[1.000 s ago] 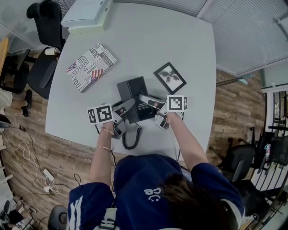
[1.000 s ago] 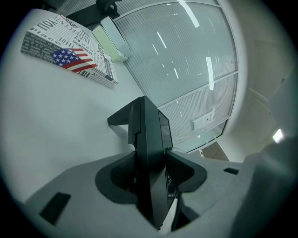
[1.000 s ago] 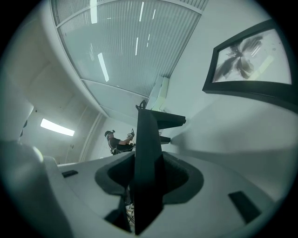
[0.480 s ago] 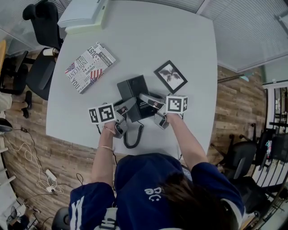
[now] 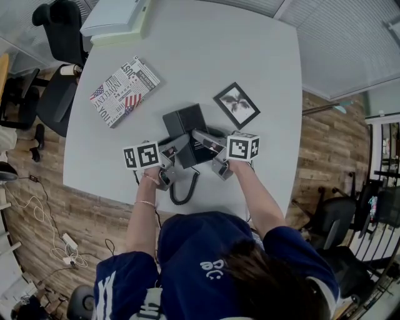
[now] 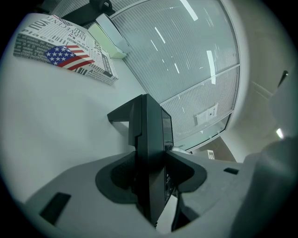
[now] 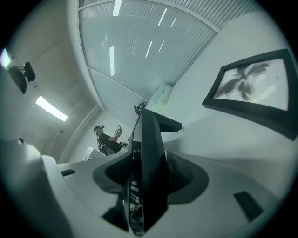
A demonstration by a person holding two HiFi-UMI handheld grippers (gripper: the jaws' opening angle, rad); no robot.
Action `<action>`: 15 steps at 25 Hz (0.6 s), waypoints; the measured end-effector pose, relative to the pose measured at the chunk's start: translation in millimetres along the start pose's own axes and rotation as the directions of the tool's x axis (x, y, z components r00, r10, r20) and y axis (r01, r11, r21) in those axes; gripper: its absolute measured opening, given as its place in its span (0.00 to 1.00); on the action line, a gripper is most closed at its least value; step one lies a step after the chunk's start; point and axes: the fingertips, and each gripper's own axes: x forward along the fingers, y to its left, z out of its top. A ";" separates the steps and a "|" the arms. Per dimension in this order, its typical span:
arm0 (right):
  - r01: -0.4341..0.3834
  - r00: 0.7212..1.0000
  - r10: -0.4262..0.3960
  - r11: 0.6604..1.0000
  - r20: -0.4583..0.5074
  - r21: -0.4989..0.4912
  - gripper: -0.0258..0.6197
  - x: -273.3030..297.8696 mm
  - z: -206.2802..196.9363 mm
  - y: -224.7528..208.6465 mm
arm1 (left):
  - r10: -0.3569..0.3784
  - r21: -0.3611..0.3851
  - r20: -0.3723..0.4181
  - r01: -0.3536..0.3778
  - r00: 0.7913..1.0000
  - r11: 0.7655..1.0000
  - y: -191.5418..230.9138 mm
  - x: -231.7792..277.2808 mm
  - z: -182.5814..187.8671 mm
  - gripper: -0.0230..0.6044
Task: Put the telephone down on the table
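A black desk telephone sits on the white table, near its front edge. The left gripper is clamped on the telephone's left edge. The right gripper, its jaws just opening, loosely straddles the right edge.

Surface: pale grey, rounded corners.
Picture frame: black, lying flat.
Telephone: just left of the frame.
Flag-print book: well left of the frame.
Pale stack: far corner, left of the frame.
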 end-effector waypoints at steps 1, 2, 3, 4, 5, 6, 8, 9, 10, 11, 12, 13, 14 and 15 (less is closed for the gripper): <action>0.006 1.000 -0.006 1.000 -0.002 -0.004 0.39 -0.1 -0.2 0.1 | 0.000 -0.001 0.000 0.000 1.000 1.000 0.0 0.2 -0.4 0.34; 0.014 1.000 -0.014 1.000 -0.003 -0.010 0.40 -0.3 -0.4 -0.1 | 0.000 -0.002 -0.001 0.000 1.000 1.000 0.1 0.4 -0.8 0.34; 0.026 1.000 -0.026 1.000 -0.002 -0.015 0.40 -0.5 -0.5 -0.4 | 0.002 -0.002 -0.001 -0.002 1.000 1.000 0.2 0.7 -1.3 0.34; 0.040 0.999 -0.040 0.999 0.001 -0.022 0.41 -0.9 -0.5 -0.7 | 0.004 -0.001 -0.002 -0.004 1.000 1.000 0.2 1.1 -1.8 0.34; 0.055 0.998 -0.055 0.998 0.004 -0.029 0.43 -1.4 -0.6 -0.9 | 0.007 0.002 -0.004 -0.007 1.000 1.000 0.3 1.5 -2.3 0.34; 0.073 0.997 -0.073 0.997 0.005 -0.039 0.43 -2.1 -1.1 -1.4 | 0.013 0.008 -0.007 -0.013 1.000 1.000 0.5 2.0 -3.0 0.34; 0.119 0.993 -0.119 0.990 -0.006 -0.070 0.44 -4.4 -4.2 -4.4 | 0.035 0.029 -0.018 -0.034 0.999 0.999 2.4 2.9 -5.4 0.34; 0.144 0.989 -0.146 0.985 -0.018 -0.093 0.43 -5.6 -6.2 -6.6 | 0.049 0.042 -0.025 -0.048 0.998 0.998 3.8 3.5 -6.8 0.34; 0.162 0.986 -0.167 0.980 -0.029 -0.115 0.45 -6.5 -7.8 -8.1 | 0.059 0.051 -0.030 -0.058 0.998 0.997 4.8 3.9 -7.6 0.34; 0.171 0.983 -0.177 0.976 -0.038 -0.132 0.44 -6.9 -8.6 -8.8 | 0.063 0.054 -0.032 -0.061 0.997 0.997 5.4 4.3 -7.8 0.34; 0.173 0.983 -0.181 0.975 -0.044 -0.141 0.44 -7.2 -8.9 -8.9 | 0.063 0.053 -0.032 -0.062 0.997 0.997 5.7 4.6 -7.7 0.34; 0.174 0.982 -0.182 0.974 -0.047 -0.144 0.44 -7.5 -9.3 -9.1 | 0.062 0.049 -0.031 -0.060 0.998 0.997 5.8 4.9 -7.7 0.34; 0.176 0.982 -0.184 0.974 -0.049 -0.143 0.44 -7.9 -9.8 -9.4 | 0.061 0.048 -0.028 -0.059 0.998 0.997 5.7 5.0 -7.6 0.34; 0.179 0.981 -0.188 0.973 -0.049 -0.143 0.44 -8.3 -10.4 -9.7 | 0.060 0.048 -0.024 -0.059 0.998 0.997 5.5 5.0 -7.5 0.34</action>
